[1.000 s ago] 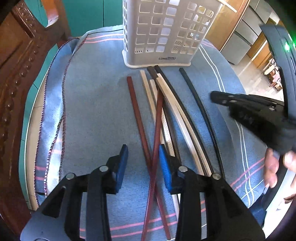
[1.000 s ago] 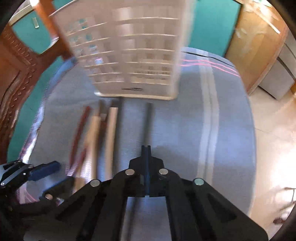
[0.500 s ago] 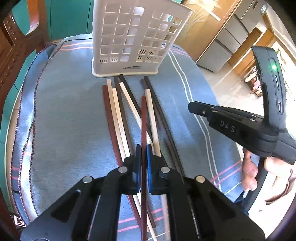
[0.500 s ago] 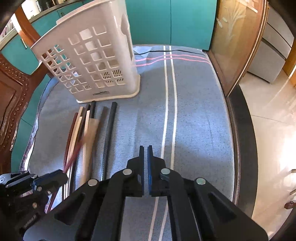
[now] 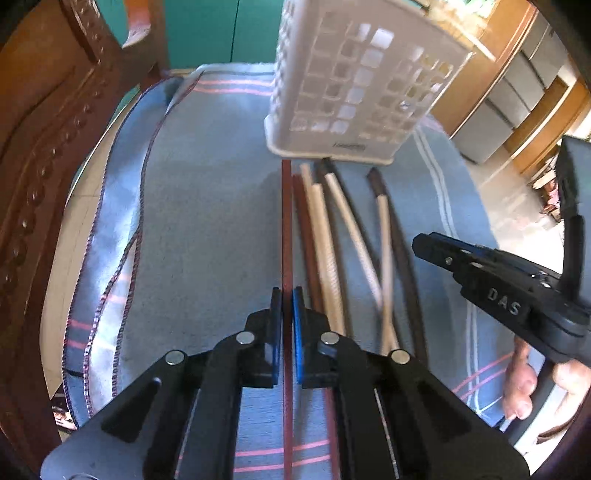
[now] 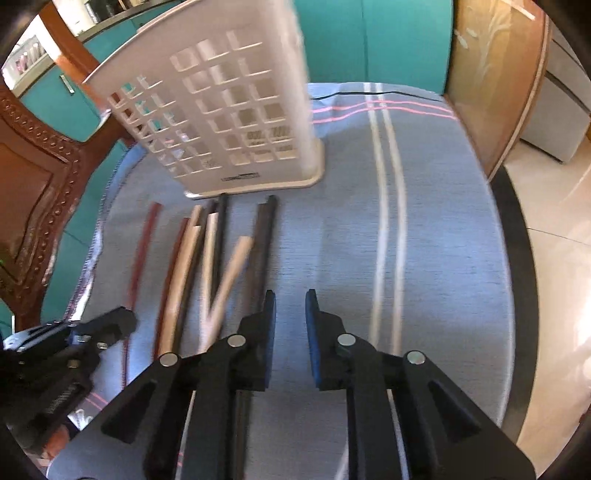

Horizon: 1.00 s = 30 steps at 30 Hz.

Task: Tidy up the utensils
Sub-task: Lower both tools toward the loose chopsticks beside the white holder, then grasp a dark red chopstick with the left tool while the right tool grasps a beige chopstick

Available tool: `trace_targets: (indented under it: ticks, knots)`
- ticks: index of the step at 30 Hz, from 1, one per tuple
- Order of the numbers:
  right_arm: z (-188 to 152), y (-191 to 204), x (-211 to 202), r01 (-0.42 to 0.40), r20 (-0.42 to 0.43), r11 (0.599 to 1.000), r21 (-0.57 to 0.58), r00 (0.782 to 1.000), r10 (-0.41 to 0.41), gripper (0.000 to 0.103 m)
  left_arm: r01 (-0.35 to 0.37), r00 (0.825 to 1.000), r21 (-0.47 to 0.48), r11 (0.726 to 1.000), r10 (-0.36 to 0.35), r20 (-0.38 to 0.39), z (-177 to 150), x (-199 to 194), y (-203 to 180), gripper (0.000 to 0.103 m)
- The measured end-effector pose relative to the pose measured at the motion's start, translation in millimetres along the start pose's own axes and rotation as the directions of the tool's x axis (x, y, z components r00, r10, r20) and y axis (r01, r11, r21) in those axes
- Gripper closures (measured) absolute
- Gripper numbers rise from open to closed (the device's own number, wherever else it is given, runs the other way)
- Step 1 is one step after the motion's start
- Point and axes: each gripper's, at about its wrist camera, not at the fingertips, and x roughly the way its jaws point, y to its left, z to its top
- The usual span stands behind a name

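Left wrist view: the left gripper [image 5: 287, 306] is being kept pressed shut on a dark red chopstick [image 5: 287, 221], pinched between the blue pads [image 5: 297, 314]. The stick is being held along the finger axis, tip aimed at the base of the white slotted holder [image 5: 354, 81], likely so it can be lifted and dropped in end-first. The remaining chopsticks [image 5: 332, 236], cream, brown and black, are lying loose just right of the held one, fanned out with far ends near the holder's base; a second red one is lying right beside the held stick. The right gripper [image 5: 491, 280] is being held off to the side, near the pile but apart from it; its jaw state cannot be told from here.

Right wrist view: the right gripper [image 6: 290, 310] is being held with fingers spread, nothing between them, hovering over bare cloth just right of the black chopsticks [image 6: 264, 236]. Judgement: it is being staged for the next pick. The left gripper [image 6: 88, 336] is being seen at lower left with the red stick [image 6: 142, 251] running forward from it. The holder [image 6: 229, 110] is standing upright at the far end of the pile.

Surface and room: everything is being supported on a blue-grey cloth [image 6: 424, 229] with white and pink stripes, draped over a table with a dark rim [image 6: 517, 236]. A carved wooden chair [image 5: 40, 122], teal cabinets [image 6: 369, 33] and a tiled floor [image 6: 561, 221] are being seen around it.
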Motion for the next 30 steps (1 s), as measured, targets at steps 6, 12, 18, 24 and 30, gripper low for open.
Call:
trace_targets:
  ticks: [6,12,18,24,30]
  knots:
    - [0,15,1,-0.031,0.022,0.999,-0.019,0.999,0.031,0.087,-0.01,1.0,-0.008,1.0,0.01,-0.002,-4,2,6,0.096]
    - [5,16,4,-0.178,-0.032,0.982,0.068,0.983,0.181,0.087,-0.012,1.0,-0.007,1.0,0.012,-0.013,2,9,4,0.096]
    - [15,13,29,-0.187,-0.06,0.969,0.159,0.978,0.199,0.087,-0.007,1.0,-0.019,1.0,0.007,-0.009,10,15,10,0.089]
    - [16,12,17,-0.178,-0.049,0.976,0.122,0.981,0.185,0.094,-0.014,1.0,-0.016,1.0,0.014,-0.005,20,21,15,0.082]
    - [17,-22,-16,-0.097,-0.028,0.987,0.129,0.994,0.101,0.094,-0.048,0.999,-0.005,0.999,0.048,0.006,23,25,9,0.074]
